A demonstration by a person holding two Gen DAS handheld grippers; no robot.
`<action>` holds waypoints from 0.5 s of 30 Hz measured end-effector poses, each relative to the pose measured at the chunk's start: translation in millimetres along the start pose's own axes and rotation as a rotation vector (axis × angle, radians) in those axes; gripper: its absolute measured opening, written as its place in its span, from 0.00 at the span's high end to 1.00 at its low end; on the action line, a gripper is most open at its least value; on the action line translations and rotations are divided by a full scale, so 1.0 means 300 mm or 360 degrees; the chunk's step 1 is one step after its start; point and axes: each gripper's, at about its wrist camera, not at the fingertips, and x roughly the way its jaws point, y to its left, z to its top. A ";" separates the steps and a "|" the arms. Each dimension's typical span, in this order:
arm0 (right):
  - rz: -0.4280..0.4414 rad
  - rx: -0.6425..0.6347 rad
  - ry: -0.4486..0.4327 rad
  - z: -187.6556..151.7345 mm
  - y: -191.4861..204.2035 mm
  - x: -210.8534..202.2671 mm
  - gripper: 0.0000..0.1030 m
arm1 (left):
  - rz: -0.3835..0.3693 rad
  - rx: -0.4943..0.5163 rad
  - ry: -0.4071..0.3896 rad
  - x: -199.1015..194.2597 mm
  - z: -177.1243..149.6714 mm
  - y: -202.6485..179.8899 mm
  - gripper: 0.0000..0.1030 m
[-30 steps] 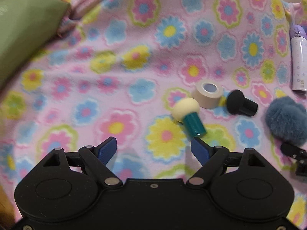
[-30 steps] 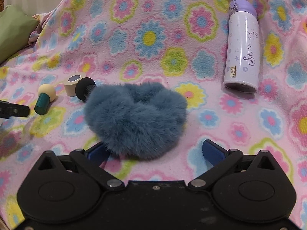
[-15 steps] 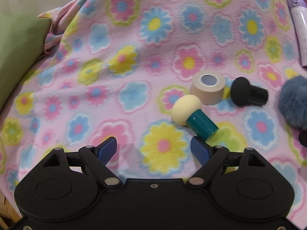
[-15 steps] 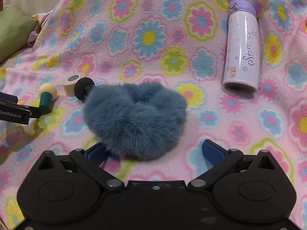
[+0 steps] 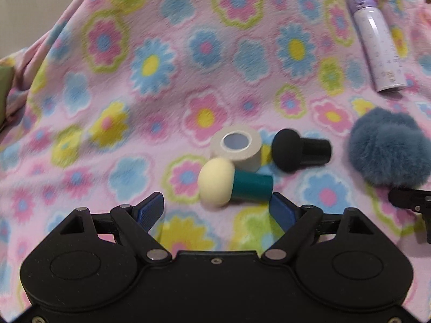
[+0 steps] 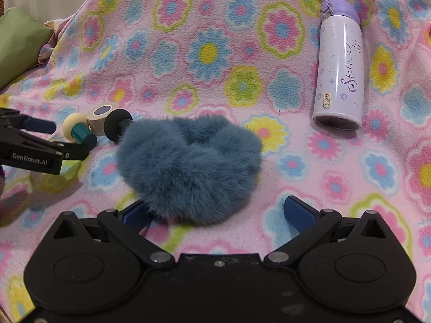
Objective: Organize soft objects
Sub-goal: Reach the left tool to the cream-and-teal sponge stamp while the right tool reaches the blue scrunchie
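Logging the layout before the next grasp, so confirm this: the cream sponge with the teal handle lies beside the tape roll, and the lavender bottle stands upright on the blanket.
Not quite. The bottle lies on its side on the blanket, not upright; the right wrist view shows it clearly. The sponge does lie beside the tape roll.

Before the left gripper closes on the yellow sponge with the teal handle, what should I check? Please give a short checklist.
1. Left gripper jaws apart, opening: ok.
2. Yellow sponge applicator fully between the fingers: not ok, it lies just ahead.
3. Tape roll clear of the applicator: not ok, touching or nearly.
4. Black sponge applicator outside the grasp path: ok.
5. Right gripper away from the left: ok, at the blue fur scrunchie.
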 end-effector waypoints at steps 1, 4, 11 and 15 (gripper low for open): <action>0.0000 0.0000 0.0000 0.000 -0.001 0.000 0.00 | -0.0024 0.0016 -0.0015 0.004 0.000 -0.001 0.20; -0.0002 -0.0001 0.0000 -0.001 0.000 0.000 0.00 | -0.0061 0.0012 -0.0041 0.021 -0.001 -0.003 0.16; -0.0006 0.0000 -0.0001 -0.003 -0.003 0.004 0.00 | -0.0063 -0.0051 -0.0068 0.047 0.015 -0.001 0.17; -0.0007 0.0000 -0.0002 -0.003 -0.001 0.004 0.00 | -0.0128 -0.0074 -0.0053 0.072 0.018 -0.007 0.38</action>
